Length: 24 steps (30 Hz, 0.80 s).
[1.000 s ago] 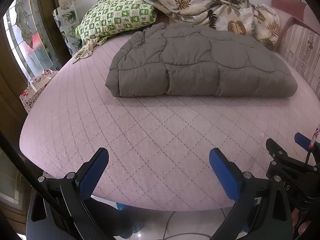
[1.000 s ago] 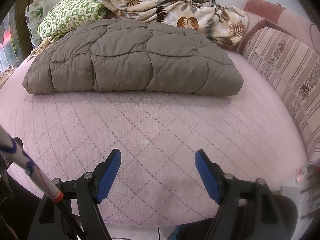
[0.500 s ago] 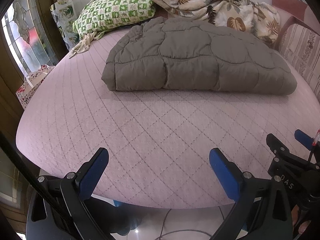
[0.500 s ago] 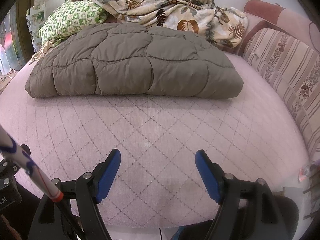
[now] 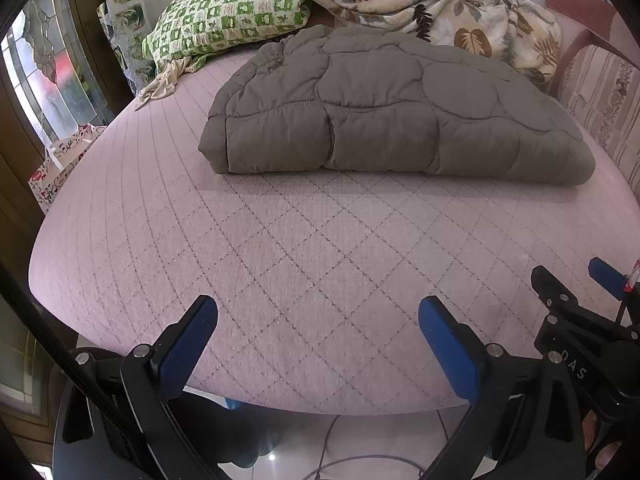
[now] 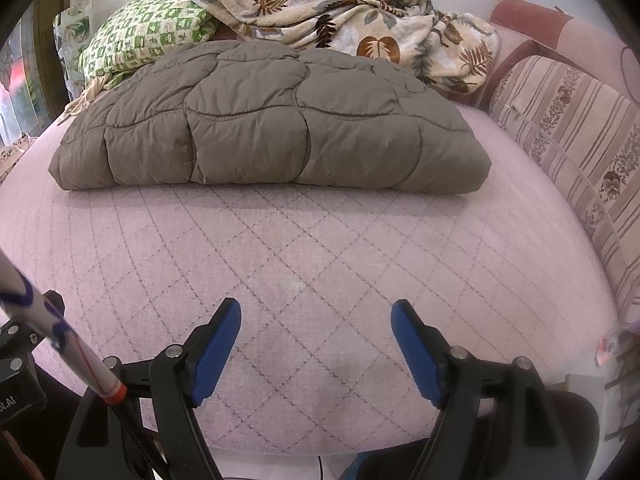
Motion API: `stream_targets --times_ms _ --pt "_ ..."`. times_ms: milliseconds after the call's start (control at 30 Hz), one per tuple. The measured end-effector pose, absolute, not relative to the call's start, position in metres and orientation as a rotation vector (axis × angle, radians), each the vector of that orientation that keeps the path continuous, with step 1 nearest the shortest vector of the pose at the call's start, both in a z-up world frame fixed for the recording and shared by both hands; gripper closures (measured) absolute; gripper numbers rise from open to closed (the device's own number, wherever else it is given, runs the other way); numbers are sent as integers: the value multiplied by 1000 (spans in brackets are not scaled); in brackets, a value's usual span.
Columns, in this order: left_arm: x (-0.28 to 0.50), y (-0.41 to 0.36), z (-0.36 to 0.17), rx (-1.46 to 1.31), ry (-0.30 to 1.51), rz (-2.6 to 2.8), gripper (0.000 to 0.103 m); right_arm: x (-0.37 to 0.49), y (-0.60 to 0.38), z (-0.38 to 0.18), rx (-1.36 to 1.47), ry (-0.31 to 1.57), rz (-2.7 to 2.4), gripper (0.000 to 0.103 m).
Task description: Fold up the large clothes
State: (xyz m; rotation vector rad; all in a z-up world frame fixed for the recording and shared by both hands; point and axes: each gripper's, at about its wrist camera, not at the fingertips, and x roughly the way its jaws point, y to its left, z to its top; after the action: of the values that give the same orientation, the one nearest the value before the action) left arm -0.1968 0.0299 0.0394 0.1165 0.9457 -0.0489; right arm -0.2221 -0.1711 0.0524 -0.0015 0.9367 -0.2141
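A grey-brown quilted puffer garment (image 5: 384,108) lies folded into a thick rectangle across the middle of the pink quilted bed (image 5: 304,256); it also shows in the right wrist view (image 6: 272,124). My left gripper (image 5: 318,312) is open and empty, over the bed's near edge, well short of the garment. My right gripper (image 6: 316,316) is open and empty, also over the near part of the bed (image 6: 320,248). It shows at the right edge of the left wrist view (image 5: 576,284).
A green checked pillow (image 5: 228,16) and a crumpled leaf-print blanket (image 5: 424,0) lie at the bed's far end. A striped cushion (image 6: 576,136) lines the right side. A window (image 5: 44,68) and a printed bag (image 5: 60,164) stand at the left.
Both grippers have moved forward and lower toward the garment, which looks larger and nearer. The jaws stay open. The garment has not moved.
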Motion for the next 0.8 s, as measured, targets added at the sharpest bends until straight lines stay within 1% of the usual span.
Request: stream_targets --times_ms 800 --pt "-196 24 34 136 963 -54 3 -221 -171 51 -7 929 -196 21"
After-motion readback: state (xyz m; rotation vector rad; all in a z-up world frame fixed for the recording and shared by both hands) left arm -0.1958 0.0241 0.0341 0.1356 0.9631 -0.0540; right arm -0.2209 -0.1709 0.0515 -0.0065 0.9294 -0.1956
